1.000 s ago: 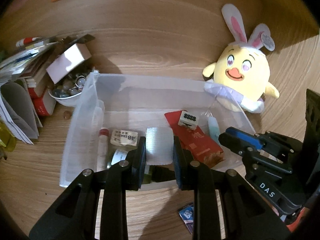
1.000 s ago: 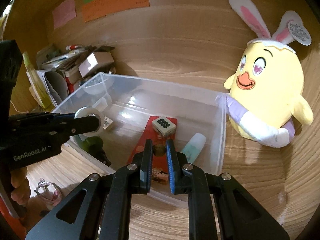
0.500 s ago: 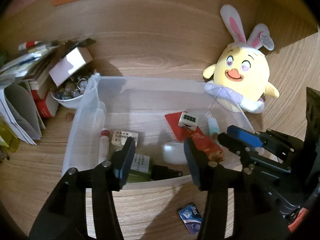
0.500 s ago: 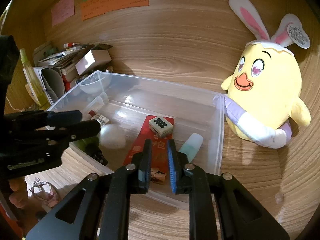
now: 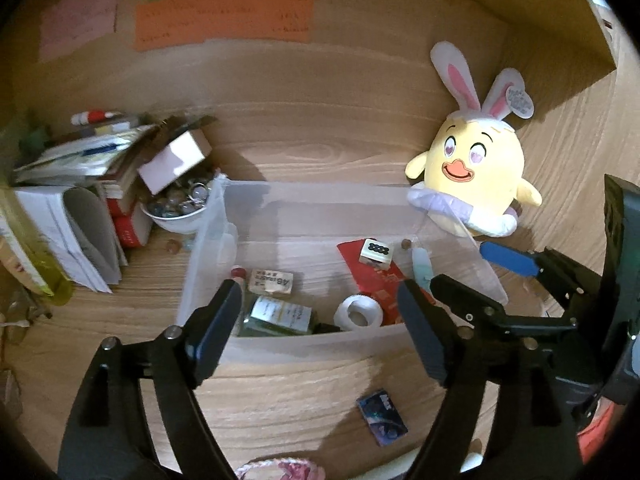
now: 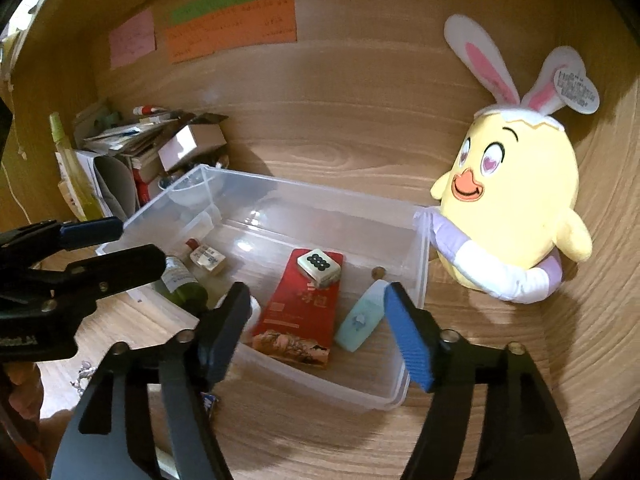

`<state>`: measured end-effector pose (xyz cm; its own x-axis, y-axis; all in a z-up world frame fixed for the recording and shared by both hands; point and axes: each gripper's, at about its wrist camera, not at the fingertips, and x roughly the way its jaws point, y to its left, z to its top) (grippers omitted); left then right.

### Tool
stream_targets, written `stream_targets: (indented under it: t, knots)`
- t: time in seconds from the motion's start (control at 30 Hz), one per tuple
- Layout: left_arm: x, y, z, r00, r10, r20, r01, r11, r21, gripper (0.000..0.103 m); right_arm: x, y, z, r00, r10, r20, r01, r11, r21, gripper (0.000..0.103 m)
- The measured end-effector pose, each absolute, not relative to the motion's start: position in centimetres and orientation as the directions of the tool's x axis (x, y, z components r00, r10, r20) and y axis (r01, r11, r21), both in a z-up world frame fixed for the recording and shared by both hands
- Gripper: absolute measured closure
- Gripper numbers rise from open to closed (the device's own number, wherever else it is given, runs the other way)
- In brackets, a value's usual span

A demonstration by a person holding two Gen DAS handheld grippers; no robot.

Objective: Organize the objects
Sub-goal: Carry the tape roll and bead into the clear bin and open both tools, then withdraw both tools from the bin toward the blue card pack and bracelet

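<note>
A clear plastic bin [image 5: 280,342] [image 6: 320,380] stands on the wooden desk. In it lie a white tape roll [image 5: 358,312], a red packet [image 6: 304,304] with a mahjong tile [image 6: 319,266] on top, a pale blue tube [image 6: 362,318], a green bottle [image 5: 280,316], an eraser [image 5: 270,282] and a small brown bead [image 6: 378,271]. My left gripper [image 5: 320,320] hovers over the bin's near wall, its jaws opening, nothing between them. My right gripper [image 6: 316,308] hangs above the bin's near right corner, jaws opening too and empty.
A yellow plush chick [image 6: 516,208] with rabbit ears leans against the bin's right end. Left of the bin stand a bowl of beads [image 5: 176,208] and a pile of books and papers [image 5: 80,184]. A small blue packet [image 5: 382,416] lies on the desk in front.
The left gripper let go of the tape roll, which now lies in the bin, and drew back and up. The right gripper opened and the brown bead it held now lies in the bin.
</note>
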<state>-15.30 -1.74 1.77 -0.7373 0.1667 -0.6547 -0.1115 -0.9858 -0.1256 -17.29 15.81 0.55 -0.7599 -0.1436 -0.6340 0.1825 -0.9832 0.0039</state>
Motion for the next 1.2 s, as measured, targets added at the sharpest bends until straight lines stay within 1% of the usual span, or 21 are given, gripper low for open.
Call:
stream_targets:
  t: [0.1, 0.13, 0.2, 0.27, 0.43, 0.6, 0.9, 1.2]
  knots:
    - [-14.2, -2.0, 2.3, -0.747, 0.158, -0.646, -0.104, -0.987, -0.121, 0.012, -16.7, 15.6, 1.0, -0.768, -0.148, -0.624, 0.19, -0.982, -0.001, 0.032]
    - [-13.9, -2.2, 2.5, -0.749, 0.157, -0.643, -0.102, -0.987, -0.122, 0.012, -16.5, 15.5, 1.1, -0.769, -0.152, -0.621, 0.194, -0.981, 0.0, 0.031]
    - [-13.2, -2.5, 2.7, -0.752, 0.155, -0.641, -0.097, -0.987, -0.125, 0.009, -16.1, 15.4, 1.3, -0.769, -0.16, -0.618, 0.202, -0.979, 0.003, 0.026]
    - [-12.5, -2.9, 2.9, -0.756, 0.145, -0.638, -0.089, -0.989, -0.12, 0.009, -15.6, 15.3, 1.5, -0.774, -0.168, -0.611, 0.208, -0.978, 0.006, 0.022]
    - [-10.7, -3.8, 2.9, -0.763, 0.107, -0.637, -0.062, -0.994, -0.093, 0.008, -14.2, 15.0, 2.2, -0.784, -0.185, -0.593, 0.227, -0.974, 0.004, 0.022]
    - [-9.4, -4.9, 2.0, -0.75, 0.085, -0.655, -0.033, -0.995, -0.092, 0.007, -13.2, 14.6, 2.3, -0.779, -0.198, -0.595, 0.246, -0.969, 0.0, 0.021]
    - [-7.9, -6.5, -1.2, -0.688, 0.061, -0.723, 0.01, -0.996, -0.094, 0.007, -12.3, 13.5, 0.6, -0.737, -0.228, -0.637, 0.281, -0.96, 0.018, 0.021]
    - [-5.7, -8.3, -4.3, -0.617, 0.058, -0.785, 0.05, -0.992, -0.112, 0.007, -11.9, 11.8, -1.9, -0.672, -0.23, -0.704, 0.316, -0.949, 0.009, 0.021]
